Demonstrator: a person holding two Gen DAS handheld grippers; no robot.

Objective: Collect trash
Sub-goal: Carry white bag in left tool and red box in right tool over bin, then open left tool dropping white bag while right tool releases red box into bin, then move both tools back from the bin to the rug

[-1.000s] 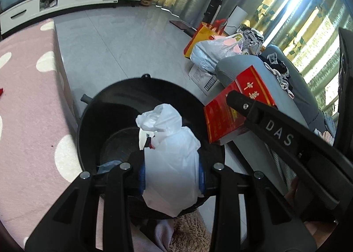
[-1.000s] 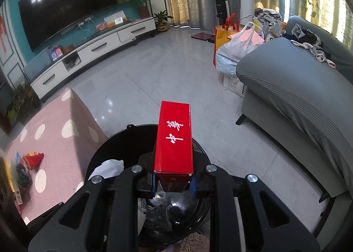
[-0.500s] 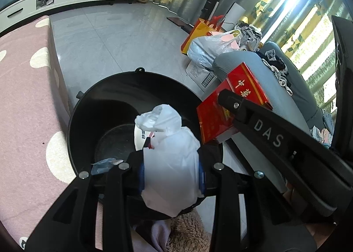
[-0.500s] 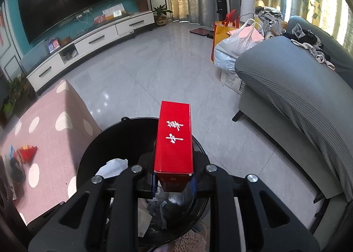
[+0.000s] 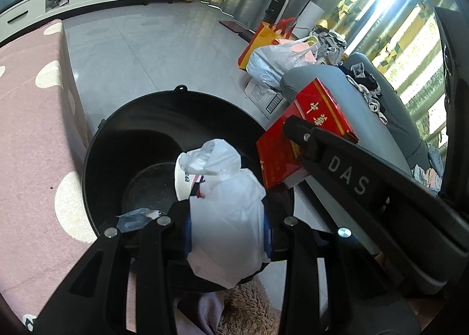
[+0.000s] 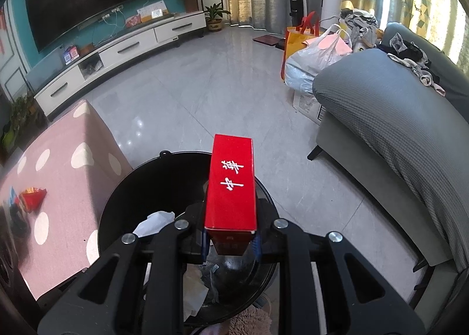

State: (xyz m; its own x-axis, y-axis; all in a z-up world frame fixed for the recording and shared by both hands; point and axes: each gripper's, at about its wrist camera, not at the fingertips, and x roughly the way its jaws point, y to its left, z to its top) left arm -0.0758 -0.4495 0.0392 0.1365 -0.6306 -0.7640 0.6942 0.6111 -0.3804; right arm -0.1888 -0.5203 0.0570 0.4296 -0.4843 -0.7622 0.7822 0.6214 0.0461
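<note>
Both loads hang directly over the black bin (image 5: 132,141): left gripper (image 5: 227,232) pinching a white plastic bag (image 5: 225,217), right gripper (image 6: 230,242) clamping a red box (image 6: 231,185), long axis pointing forward.

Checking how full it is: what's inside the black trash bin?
In the black trash bin: crumpled white paper and clear plastic scraps. The held red box and white bag cover the rest.

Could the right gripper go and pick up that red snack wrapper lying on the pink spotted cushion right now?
Probably not as things stand: the right gripper is shut on the red box above the black bin, so its jaws are occupied. The red wrapper lies off to the side, uncovered.
</note>
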